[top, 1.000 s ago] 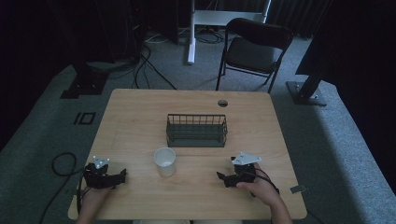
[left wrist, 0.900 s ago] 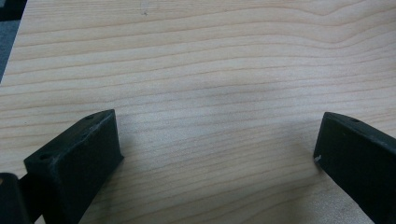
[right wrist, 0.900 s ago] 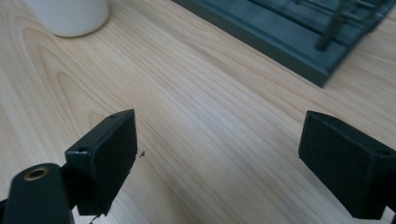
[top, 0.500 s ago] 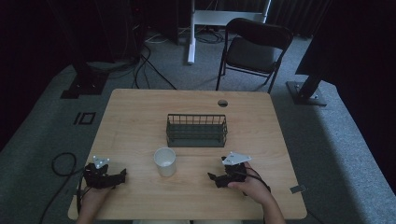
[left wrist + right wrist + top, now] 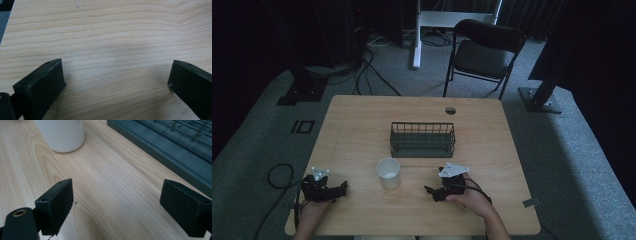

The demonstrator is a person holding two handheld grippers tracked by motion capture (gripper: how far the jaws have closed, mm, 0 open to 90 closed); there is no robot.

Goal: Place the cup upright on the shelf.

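Wooden bench (image 5: 362,125) carries a white cup (image 5: 388,173) near centre, a wire basket (image 5: 422,139) beyond it. Left gripper (image 5: 343,187) and right gripper (image 5: 428,191) rest low, fingers wide apart, holding nothing.

My gripper (image 5: 116,203): I hold it low over the table, its two black jaws spread wide with nothing between them.
Table (image 5: 112,185): light wood grain runs under my jaws and between them.
Cup (image 5: 61,133): white, standing on the wood ahead of my left-hand jaw, its top cut off by the frame edge.
Wire basket (image 5: 170,147): dark, with a solid base rail and thin bars above, crossing the upper right corner, apart from the cup.
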